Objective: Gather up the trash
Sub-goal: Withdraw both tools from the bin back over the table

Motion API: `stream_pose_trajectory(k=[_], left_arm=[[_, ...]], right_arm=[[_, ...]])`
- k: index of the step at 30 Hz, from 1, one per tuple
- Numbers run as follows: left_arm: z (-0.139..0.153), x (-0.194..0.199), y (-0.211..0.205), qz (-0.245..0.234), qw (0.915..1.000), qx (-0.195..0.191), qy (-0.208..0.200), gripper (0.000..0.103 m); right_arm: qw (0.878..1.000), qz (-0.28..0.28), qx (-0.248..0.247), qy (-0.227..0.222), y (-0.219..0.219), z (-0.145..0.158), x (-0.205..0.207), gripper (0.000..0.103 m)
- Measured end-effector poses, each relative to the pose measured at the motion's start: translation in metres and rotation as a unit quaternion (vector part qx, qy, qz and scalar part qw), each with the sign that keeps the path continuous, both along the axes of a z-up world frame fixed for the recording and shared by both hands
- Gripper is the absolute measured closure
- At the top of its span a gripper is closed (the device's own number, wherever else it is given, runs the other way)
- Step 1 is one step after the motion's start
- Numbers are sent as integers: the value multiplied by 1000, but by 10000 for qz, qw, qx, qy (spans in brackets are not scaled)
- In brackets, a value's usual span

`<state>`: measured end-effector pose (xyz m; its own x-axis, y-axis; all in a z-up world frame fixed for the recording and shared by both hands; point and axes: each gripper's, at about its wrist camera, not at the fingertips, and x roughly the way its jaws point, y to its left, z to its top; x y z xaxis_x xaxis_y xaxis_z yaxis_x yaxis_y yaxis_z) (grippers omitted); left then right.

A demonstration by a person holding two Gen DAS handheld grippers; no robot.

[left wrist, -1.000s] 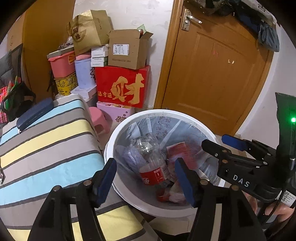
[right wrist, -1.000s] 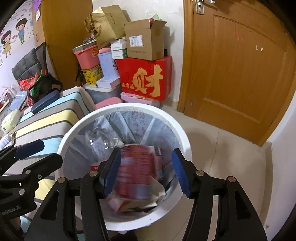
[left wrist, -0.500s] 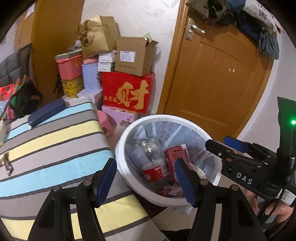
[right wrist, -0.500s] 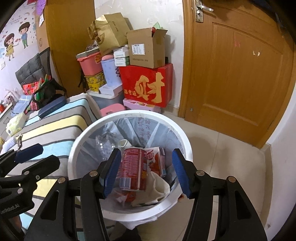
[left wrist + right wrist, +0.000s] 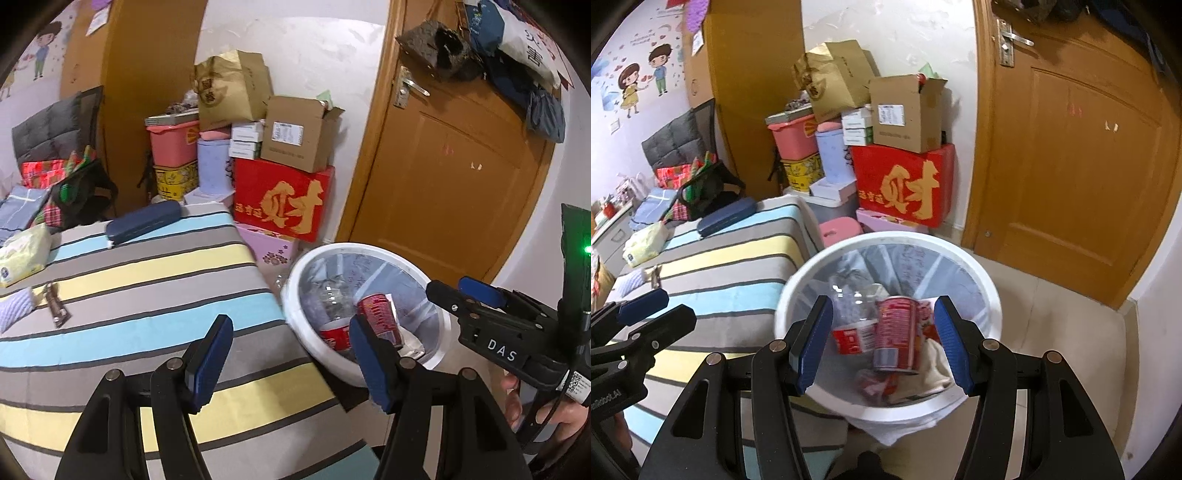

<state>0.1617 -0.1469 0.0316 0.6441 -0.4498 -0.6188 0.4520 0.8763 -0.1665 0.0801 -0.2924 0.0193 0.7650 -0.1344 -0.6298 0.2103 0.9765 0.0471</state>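
left tool (image 5: 290, 363): my blue pads stand apart, nothing between them, over the striped bed (image 5: 140, 295) edge.
right tool (image 5: 884, 345): pads spread apart and empty, above the bin.
trash bin (image 5: 991, 291): white, bag-lined, on the floor just beside the bed.
red can (image 5: 897, 338): lying inside the bin, touching a clear bottle (image 5: 853, 321) with a red label.
wrapper (image 5: 55, 310): i see 1 on the bed, well apart from the bin.

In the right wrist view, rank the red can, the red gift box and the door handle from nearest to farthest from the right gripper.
1. red can: in the white bin, between the right gripper fingers.
2. red gift box: on the floor stack behind the bin.
3. door handle: top right, highest up.
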Motion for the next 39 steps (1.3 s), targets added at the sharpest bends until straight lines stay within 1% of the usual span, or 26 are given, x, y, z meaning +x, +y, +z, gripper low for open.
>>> stream_pose_trajectory(k=[12,21,25,31,39], left_arm=[[8,-14,60,413,9991,-63,-113,38],[9,-14,118,895,9958,-88,-174,38],[7,-13,153,1228,9922,-81,-202,38],[0,-5,204,1615,9868,-70,-142,38],[-8,6,253,2013,9795,-14,-52,38]], right_arm=[[9992,362,-46,-166,42,9,1,44],[9969,758,-39,-215,81,8,9,44],[9945,1012,-29,-251,105,7,16,44],[9899,1405,-62,-154,140,2,33,44],[9829,1839,-59,4,180,-5,50,44]])
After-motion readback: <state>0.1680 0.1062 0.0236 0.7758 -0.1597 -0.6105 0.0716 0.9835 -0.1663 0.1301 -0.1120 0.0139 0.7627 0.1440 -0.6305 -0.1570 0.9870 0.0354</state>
